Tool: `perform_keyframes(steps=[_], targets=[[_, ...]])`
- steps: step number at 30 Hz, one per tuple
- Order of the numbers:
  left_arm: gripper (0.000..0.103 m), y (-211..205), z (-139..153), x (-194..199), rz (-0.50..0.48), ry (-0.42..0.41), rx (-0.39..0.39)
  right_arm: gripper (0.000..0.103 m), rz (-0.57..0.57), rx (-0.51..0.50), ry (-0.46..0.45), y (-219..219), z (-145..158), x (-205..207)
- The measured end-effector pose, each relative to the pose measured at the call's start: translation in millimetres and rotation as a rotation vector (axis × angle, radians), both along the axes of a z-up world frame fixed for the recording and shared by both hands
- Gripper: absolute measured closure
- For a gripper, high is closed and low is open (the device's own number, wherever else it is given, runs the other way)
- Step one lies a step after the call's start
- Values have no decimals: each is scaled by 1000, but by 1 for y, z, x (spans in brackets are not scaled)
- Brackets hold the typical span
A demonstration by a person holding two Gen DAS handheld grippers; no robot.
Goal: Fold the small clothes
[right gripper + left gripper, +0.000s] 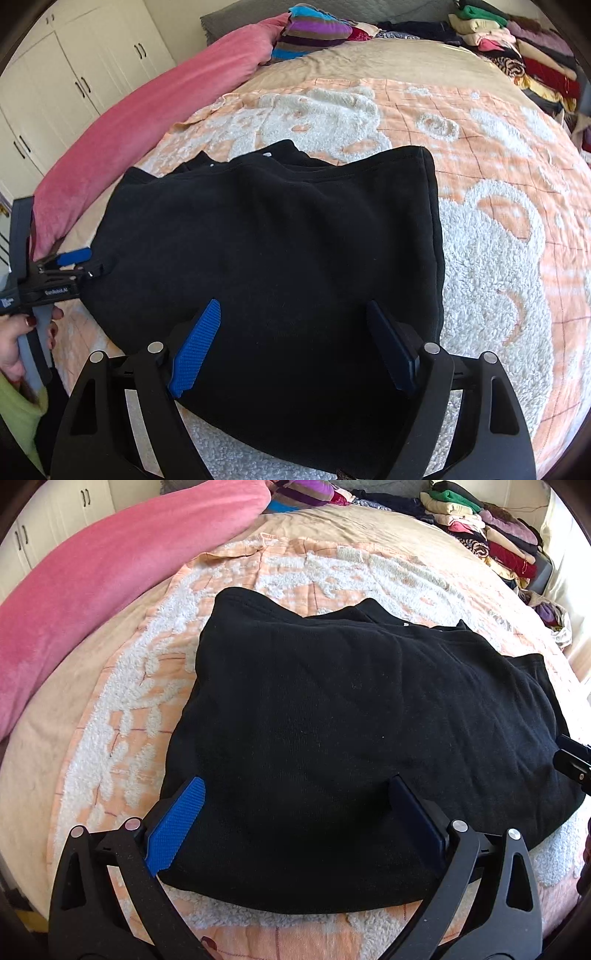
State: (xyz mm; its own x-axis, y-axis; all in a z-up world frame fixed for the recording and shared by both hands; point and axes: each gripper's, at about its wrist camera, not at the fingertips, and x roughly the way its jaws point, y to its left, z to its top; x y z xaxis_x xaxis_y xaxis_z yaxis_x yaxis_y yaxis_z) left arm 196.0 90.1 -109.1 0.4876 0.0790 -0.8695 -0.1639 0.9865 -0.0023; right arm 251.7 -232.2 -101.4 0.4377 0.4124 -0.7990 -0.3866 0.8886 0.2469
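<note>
black garment (332, 720) — folded, on blanket (332, 568)

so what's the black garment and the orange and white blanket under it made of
Black garment: looks like soft matte knit, maybe cotton jersey or fleece; fine lint specks, no sheen. Orange and white blanket: probably terry-like pile; raised loopy white tufts over flatter orange ground.

Left wrist view: fisheye, set behind the left gripper (295, 812), angled steeply down, close over the black garment (351, 738) on the bed (332, 528). Right wrist view: same mounting behind the right gripper (293, 332), beside it, equally near. Shared: the garment, patterned blanket (122, 720), pink pillow (110, 561), far clothes piles (491, 535).
</note>
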Motion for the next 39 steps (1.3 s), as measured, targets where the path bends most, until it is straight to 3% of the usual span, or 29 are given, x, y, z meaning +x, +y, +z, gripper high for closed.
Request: perform_keyframes(steps=[11,17,20,25,32,39], targets=[[10,48,32,25,62,-61,-109,22,175,-20,-351,42,87,-48],[10,81,38,44,87,-44,-137,22,239,49,-449,71,133,-48],[10,99,36,51,97,-28,-178,22,288,67,-470,96,140,-49],[10,117,30,64,93,-9,-259,22,424,38,-442,144,114,-63],[10,115,12,76,58,34,-350,22,585,-94,-361,207,43,-95],[23,108,-5,81,32,57,-413,22,683,-203,-437,241,-5,-121]])
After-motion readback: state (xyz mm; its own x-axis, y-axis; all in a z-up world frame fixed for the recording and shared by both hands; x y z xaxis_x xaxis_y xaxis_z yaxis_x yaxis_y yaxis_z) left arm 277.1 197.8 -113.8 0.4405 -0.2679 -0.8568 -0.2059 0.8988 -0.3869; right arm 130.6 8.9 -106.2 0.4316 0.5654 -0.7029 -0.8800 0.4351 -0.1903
